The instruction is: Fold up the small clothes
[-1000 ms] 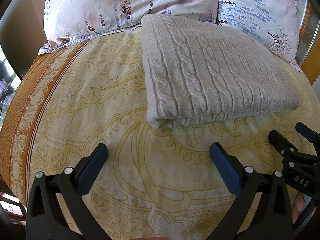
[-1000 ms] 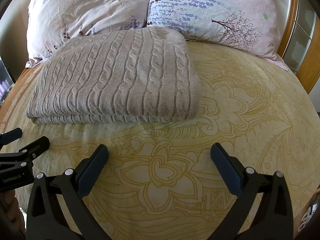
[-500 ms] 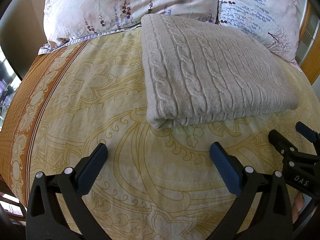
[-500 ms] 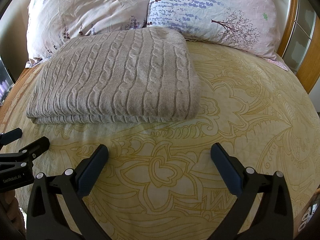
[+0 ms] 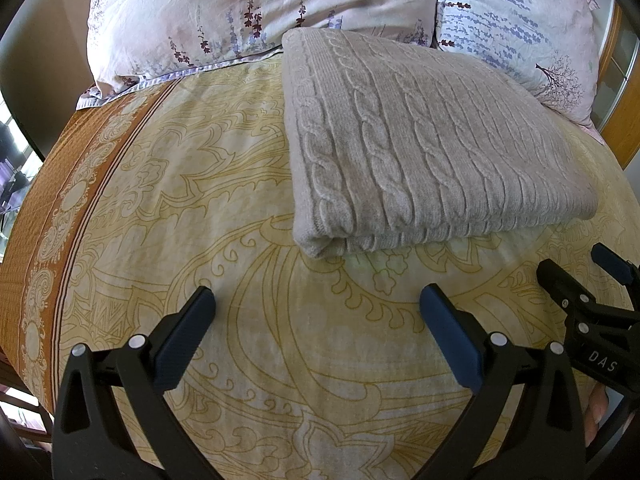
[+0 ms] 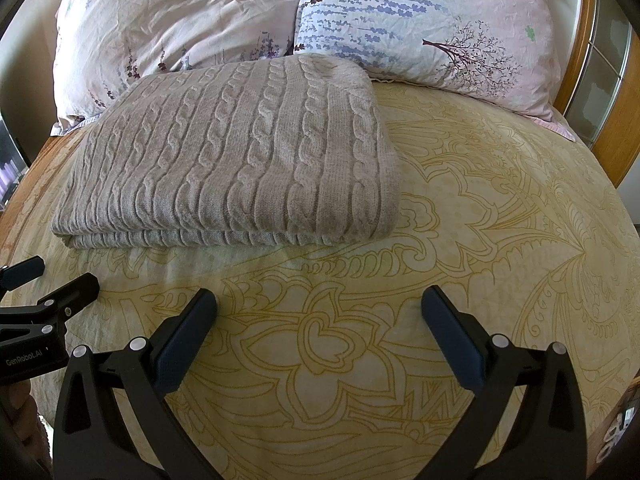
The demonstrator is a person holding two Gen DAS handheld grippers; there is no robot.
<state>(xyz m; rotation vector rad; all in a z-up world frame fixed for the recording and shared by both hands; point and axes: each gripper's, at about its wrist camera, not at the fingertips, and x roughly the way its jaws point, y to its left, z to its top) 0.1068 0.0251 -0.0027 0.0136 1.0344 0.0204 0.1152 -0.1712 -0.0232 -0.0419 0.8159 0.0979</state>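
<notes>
A beige cable-knit sweater [image 5: 420, 148] lies folded into a neat rectangle on the yellow patterned bedspread [image 5: 200, 208]; it also shows in the right wrist view [image 6: 240, 160]. My left gripper [image 5: 316, 304] is open and empty, held over the bedspread a little short of the sweater's near left corner. My right gripper [image 6: 320, 304] is open and empty, short of the sweater's near right edge. Each gripper shows at the side of the other's view: the right one [image 5: 580, 280], the left one [image 6: 48, 284].
Two floral pillows [image 6: 180, 20] [image 6: 420, 20] lie against the headboard behind the sweater. A wooden bed frame [image 6: 616, 128] runs along the right. The bedspread has an orange border [image 5: 36, 240] at the left edge.
</notes>
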